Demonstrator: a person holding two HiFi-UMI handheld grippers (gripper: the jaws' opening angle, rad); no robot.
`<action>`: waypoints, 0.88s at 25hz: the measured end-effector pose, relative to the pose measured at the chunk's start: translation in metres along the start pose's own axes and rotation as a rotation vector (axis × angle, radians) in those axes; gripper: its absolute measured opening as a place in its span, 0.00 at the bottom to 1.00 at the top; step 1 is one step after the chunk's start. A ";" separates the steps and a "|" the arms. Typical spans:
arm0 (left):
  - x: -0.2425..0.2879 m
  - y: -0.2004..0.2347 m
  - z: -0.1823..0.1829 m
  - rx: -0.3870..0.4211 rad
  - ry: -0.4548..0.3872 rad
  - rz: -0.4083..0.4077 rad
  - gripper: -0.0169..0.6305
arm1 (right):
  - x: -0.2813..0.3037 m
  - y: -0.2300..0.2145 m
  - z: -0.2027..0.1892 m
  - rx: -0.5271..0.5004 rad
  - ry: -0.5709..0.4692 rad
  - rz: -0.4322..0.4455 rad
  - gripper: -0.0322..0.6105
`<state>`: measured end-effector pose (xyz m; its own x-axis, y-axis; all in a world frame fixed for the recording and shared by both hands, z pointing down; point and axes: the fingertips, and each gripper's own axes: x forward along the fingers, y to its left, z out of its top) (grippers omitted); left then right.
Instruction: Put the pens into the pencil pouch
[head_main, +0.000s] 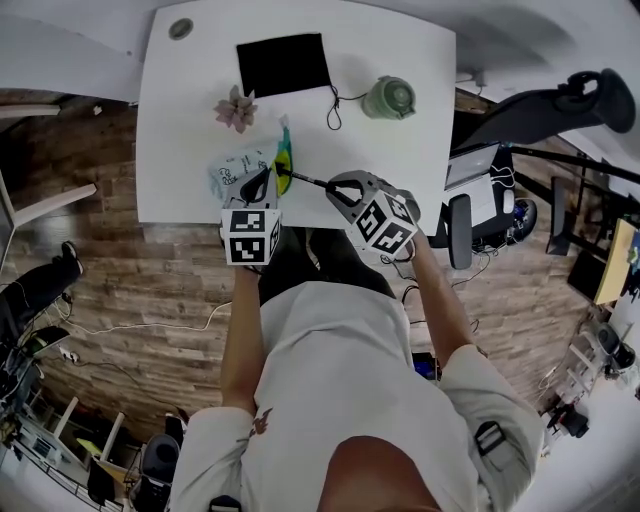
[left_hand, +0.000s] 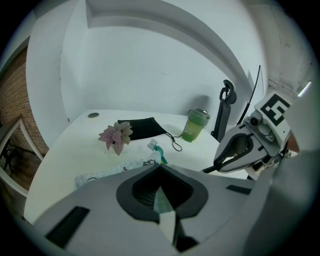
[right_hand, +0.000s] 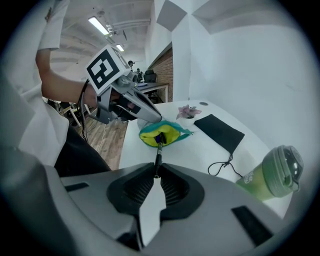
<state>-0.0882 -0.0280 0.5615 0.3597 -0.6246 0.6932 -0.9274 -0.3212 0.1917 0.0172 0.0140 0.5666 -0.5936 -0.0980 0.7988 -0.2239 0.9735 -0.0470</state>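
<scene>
White desk (head_main: 190, 120), wood floor (head_main: 130, 280); L gripper (left_hand: 160, 167) fingers pinch pouch (right_hand: 160, 134) rim, R gripper (right_hand: 156, 172) fingers pinch pen (right_hand: 158, 155), tip hidden in pouch at 12 o'clock.

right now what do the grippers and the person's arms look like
Both the left gripper and right gripper are grey plastic shells, each carrying a white cube with black square markers. Their fingers have black ribbed linings. The person wears a white short-sleeved shirt.

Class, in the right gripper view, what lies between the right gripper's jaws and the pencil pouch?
A black pen: the right gripper is shut on one end, and the other reaches the pencil pouch's open mouth. The right gripper view shows it.
</scene>
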 end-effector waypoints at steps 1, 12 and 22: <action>-0.001 0.000 0.001 -0.003 -0.003 -0.004 0.02 | 0.003 -0.001 0.002 -0.004 -0.001 0.008 0.12; -0.005 0.000 0.005 -0.015 -0.018 -0.035 0.02 | 0.044 -0.006 0.035 -0.025 -0.030 0.061 0.12; -0.004 0.000 0.004 -0.013 -0.015 -0.056 0.02 | 0.073 -0.008 0.056 -0.040 -0.038 0.082 0.12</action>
<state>-0.0890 -0.0278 0.5557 0.4129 -0.6165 0.6704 -0.9068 -0.3474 0.2390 -0.0681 -0.0123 0.5913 -0.6377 -0.0244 0.7699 -0.1427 0.9859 -0.0869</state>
